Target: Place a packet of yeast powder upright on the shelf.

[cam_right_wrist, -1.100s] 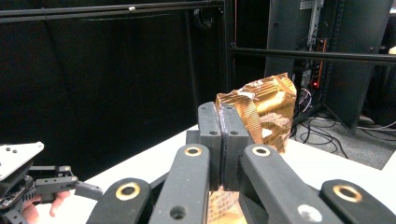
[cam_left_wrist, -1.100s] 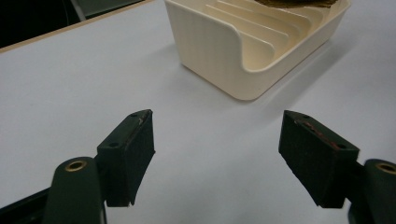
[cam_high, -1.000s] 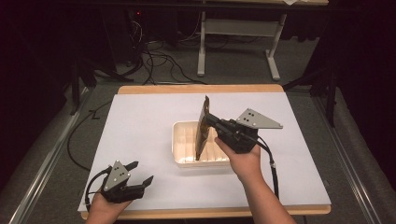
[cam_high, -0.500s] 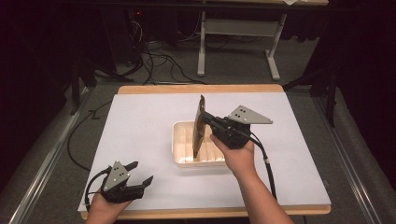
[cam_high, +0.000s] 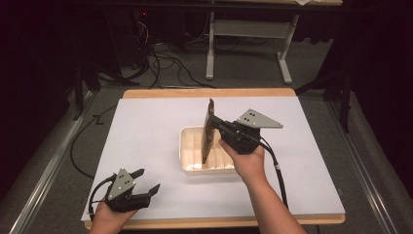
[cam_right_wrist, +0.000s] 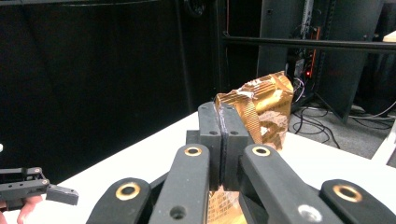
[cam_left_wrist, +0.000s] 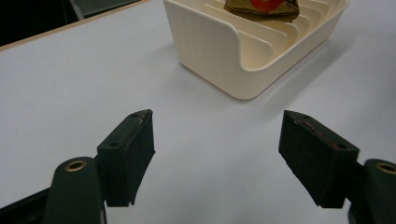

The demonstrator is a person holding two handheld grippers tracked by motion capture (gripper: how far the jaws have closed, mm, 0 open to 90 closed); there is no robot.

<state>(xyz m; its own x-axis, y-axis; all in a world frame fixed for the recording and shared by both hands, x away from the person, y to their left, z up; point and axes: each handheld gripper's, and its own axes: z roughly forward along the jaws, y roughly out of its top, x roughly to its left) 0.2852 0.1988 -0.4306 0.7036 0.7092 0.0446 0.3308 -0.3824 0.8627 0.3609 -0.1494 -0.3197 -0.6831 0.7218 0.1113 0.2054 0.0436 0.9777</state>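
Note:
A flat brown-and-gold packet (cam_high: pixel 208 130) stands on edge, its lower end down among the slots of a cream ribbed tray (cam_high: pixel 187 146) at mid-table. My right gripper (cam_high: pixel 215 122) is shut on the packet's upper right side; in the right gripper view the jaws (cam_right_wrist: pixel 219 122) pinch the crinkled gold packet (cam_right_wrist: pixel 262 100). At the front left of the white table my left gripper (cam_high: pixel 147 181) rests open and holds nothing. In the left gripper view its jaws (cam_left_wrist: pixel 217 144) stand wide apart, facing the tray (cam_left_wrist: pixel 219 51) with the packet's bottom (cam_left_wrist: pixel 261 7) inside.
A white sheet (cam_high: pixel 146 122) covers the wooden table. Cables (cam_high: pixel 165 63) and a metal stand (cam_high: pixel 243 39) lie on the floor beyond the far edge. A black cable (cam_high: pixel 277 170) trails from the right gripper along the forearm. The left gripper (cam_right_wrist: pixel 44 186) appears far off in the right gripper view.
The right gripper has shifted slightly left and lowered the packet, so its bottom edge now sits deeper in the tray. The left gripper has stayed still.

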